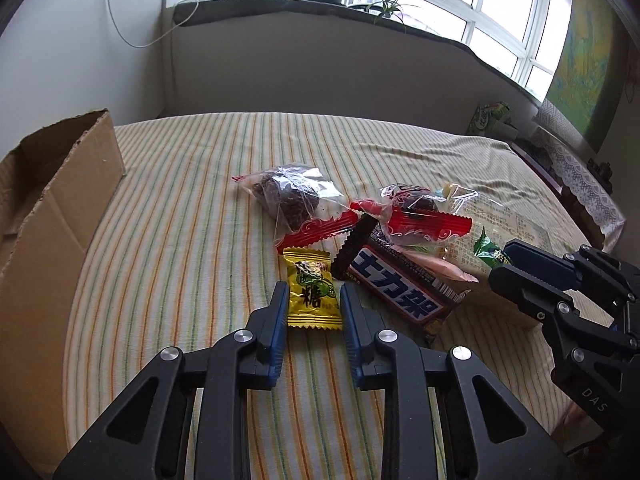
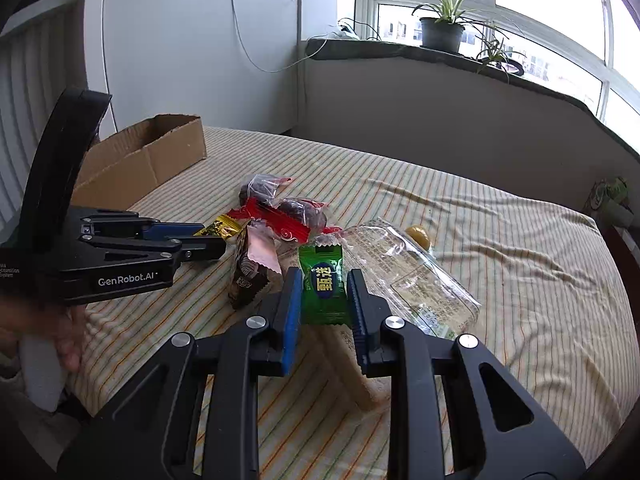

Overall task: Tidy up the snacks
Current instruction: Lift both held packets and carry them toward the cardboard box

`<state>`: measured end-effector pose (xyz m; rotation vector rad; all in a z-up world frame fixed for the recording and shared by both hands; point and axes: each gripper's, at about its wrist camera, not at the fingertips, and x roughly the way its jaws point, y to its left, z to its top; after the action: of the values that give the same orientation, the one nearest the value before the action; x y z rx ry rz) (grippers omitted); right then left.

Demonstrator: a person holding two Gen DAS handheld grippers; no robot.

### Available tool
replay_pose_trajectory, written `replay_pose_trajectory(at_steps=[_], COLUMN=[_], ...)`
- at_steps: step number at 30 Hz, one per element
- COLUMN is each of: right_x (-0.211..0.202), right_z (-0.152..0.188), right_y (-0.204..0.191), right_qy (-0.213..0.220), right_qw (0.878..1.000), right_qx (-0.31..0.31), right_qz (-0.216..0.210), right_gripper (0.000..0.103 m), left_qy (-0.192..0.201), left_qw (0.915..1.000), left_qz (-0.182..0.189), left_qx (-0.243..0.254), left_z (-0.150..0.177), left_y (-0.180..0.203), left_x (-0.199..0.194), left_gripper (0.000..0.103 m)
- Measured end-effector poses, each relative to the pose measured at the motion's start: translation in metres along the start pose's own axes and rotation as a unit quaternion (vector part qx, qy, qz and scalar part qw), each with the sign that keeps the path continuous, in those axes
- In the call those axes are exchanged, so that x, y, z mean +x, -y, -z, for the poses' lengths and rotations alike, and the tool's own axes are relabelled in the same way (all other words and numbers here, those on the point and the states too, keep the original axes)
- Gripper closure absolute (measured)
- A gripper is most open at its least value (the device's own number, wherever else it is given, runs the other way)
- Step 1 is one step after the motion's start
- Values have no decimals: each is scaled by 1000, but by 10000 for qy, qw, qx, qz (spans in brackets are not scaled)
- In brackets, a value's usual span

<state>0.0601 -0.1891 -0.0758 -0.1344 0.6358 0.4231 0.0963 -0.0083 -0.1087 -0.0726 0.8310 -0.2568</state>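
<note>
Blue-padded left gripper (image 1: 314, 300) clamps a yellow candy (image 1: 312, 294) low against the striped bedsheet (image 1: 192, 184). Over on the other side, the right gripper (image 2: 324, 296) pinches a green candy (image 2: 323, 286), lifted just above a clear wrapper (image 2: 408, 272). Beside them lie a brown chocolate bar (image 1: 400, 290) and red-trimmed date packets (image 1: 292, 196); a cardboard box (image 1: 56, 216) sits far left.

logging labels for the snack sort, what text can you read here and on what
"士力架": brown bar
"糖": yellow candy in left claw
"甄选": green candy in right claw
"GenRobot.AI": left claw's body, right view
"DAS": right claw's body
Clear bag: print too small
</note>
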Motion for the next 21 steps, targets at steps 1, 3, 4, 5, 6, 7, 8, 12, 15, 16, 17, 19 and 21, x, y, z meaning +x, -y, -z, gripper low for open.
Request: replay_pose_trajectory(at_steps=[1,3,4,5,6,7,8,12,15,16,17,19,21], right_x=[-3,-7,-9,-9,-10,-11,-12,-15,-19,-23,-27,-40,-55], right_z=[1,2,3,4,6,7,8,13,13,11,9,3,-5], right_y=[3,9,11,13,14,16,18,24,24,23,21,15,10], right_qy=[26,86,108,123,142,174,196,307,373,416,468,627,805], right_qw=[10000,9996,9994,9992,9990,9986,9980,9948,9927,9923,9922,9921,9916], right_qx=[83,249,316,373,426,498,590,930,1090,1109,1101,1043,978], right_qz=[2,-28,-49,-63,-61,-71,-114,-272,-344,-359,-356,-295,-242], right_gripper=[79,79,79,79,79,79,79,79,79,79,79,79,79], left_qy=[15,65,101,135,167,200,230,353,487,512,544,659,807], left_qw=[10000,10000,9999,9999,9998,9997,9997,9993,9986,9985,9984,9976,9965], left_qz=[28,40,50,50,53,69,76,84,118,128,139,167,203], left_qx=[-9,-17,-29,-39,-56,-77,-91,-125,-147,-134,-119,-108,-80], left_z=[0,0,0,1,1,1,2,4,5,4,3,3,-1], left_y=[-1,0,0,0,0,-1,-1,0,1,3,4,5,7], left_x=[-2,-7,-9,-11,-13,-15,-17,-25,-36,-39,-43,-54,-68], left_gripper=[80,80,80,80,80,80,80,80,80,80,80,80,80])
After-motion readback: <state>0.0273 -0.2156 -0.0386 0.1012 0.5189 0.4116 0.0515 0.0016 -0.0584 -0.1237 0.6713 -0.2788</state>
